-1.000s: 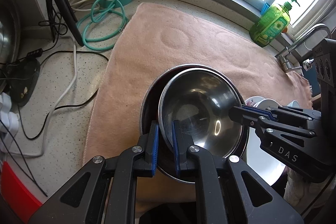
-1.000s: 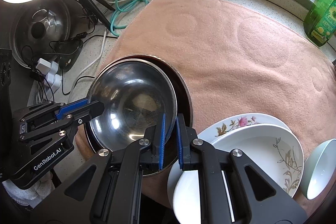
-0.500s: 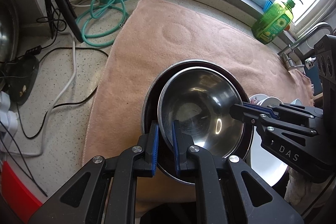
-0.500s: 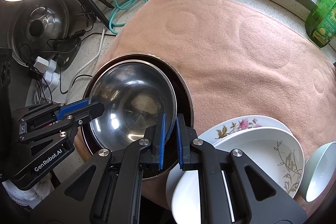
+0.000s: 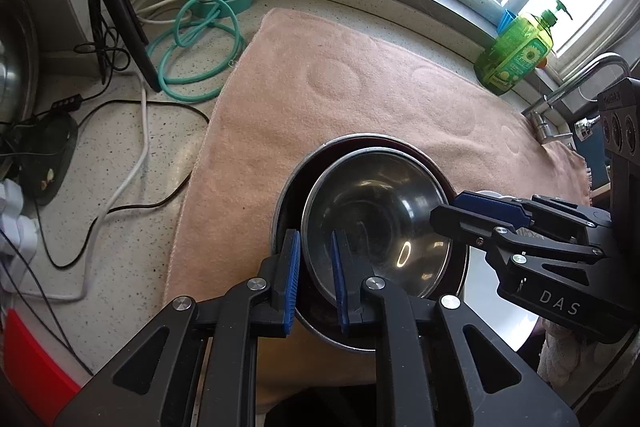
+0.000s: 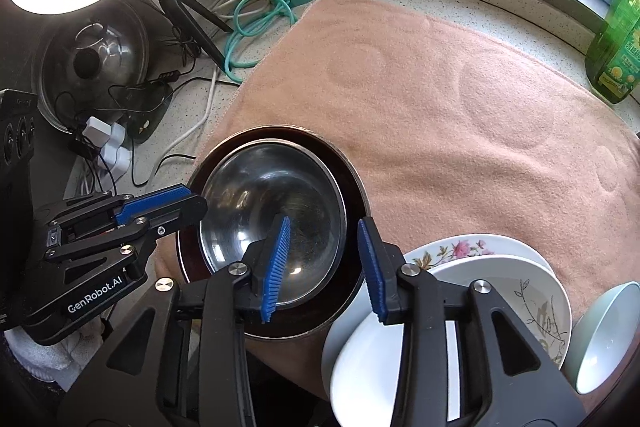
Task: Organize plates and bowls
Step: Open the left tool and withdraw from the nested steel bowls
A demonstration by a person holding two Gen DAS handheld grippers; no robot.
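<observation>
We spread both grippers' fingers: left gripper (image 5: 314,281), right gripper (image 6: 324,267) release steel bowl (image 6: 272,223), nested in dark bowl (image 6: 356,195) for compact stacking.

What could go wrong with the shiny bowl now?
1. The right hand-held gripper is open, so only the left hand-held gripper sits at the steel bowl's rim. If lifted from that one side, the bowl may tip or slip and clatter against the dark bowl under it.
2. The white plates lie right beside the right gripper, so a sideways move could bump them.
</observation>
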